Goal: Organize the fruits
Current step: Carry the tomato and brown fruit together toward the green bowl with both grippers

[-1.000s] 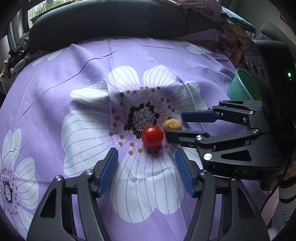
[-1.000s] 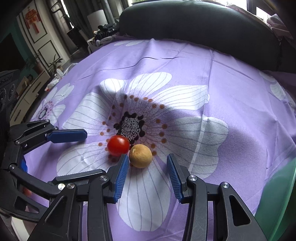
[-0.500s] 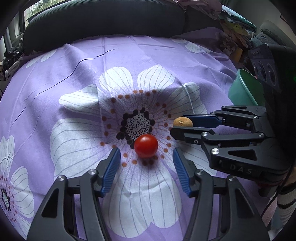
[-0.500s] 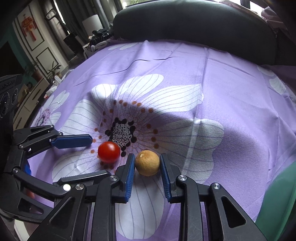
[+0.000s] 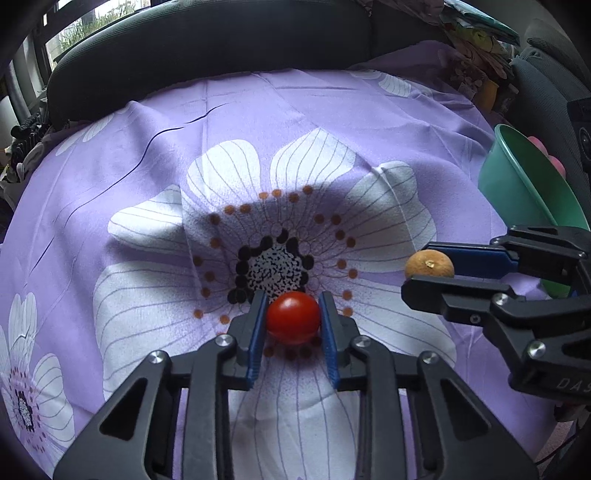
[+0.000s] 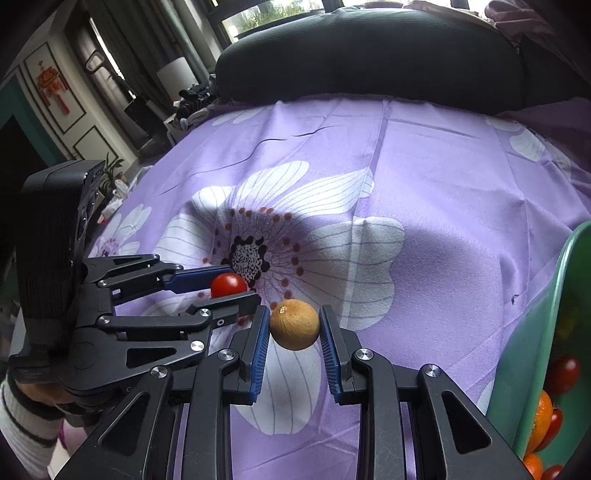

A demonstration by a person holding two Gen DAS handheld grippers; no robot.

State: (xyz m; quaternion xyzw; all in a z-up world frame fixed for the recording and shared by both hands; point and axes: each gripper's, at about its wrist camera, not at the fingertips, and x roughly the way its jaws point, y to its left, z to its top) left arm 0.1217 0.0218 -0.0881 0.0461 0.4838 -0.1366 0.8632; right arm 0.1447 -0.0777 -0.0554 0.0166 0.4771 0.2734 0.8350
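Note:
My left gripper point(image 5: 293, 314) is shut on a red cherry tomato point(image 5: 293, 317) that sits on the purple flowered cloth point(image 5: 332, 122). My right gripper point(image 6: 293, 325) is shut on a small round tan fruit point(image 6: 294, 324) and holds it a little above the cloth. In the left wrist view the right gripper point(image 5: 432, 264) stands at the right with the tan fruit point(image 5: 428, 263) between its fingers. In the right wrist view the left gripper point(image 6: 225, 286) stands at the left with the tomato point(image 6: 228, 284) in it.
A green bowl point(image 5: 524, 184) stands at the right edge of the cloth; in the right wrist view the bowl point(image 6: 546, 325) holds cherry tomatoes and orange fruits. A dark cushioned chair back point(image 5: 207, 33) rises behind the cloth. Furniture and clutter lie at the far left.
My left gripper has moved forward and shut on the tomato. My right gripper, shut on the tan fruit, has lifted it and drawn it to the right, away from the tomato.

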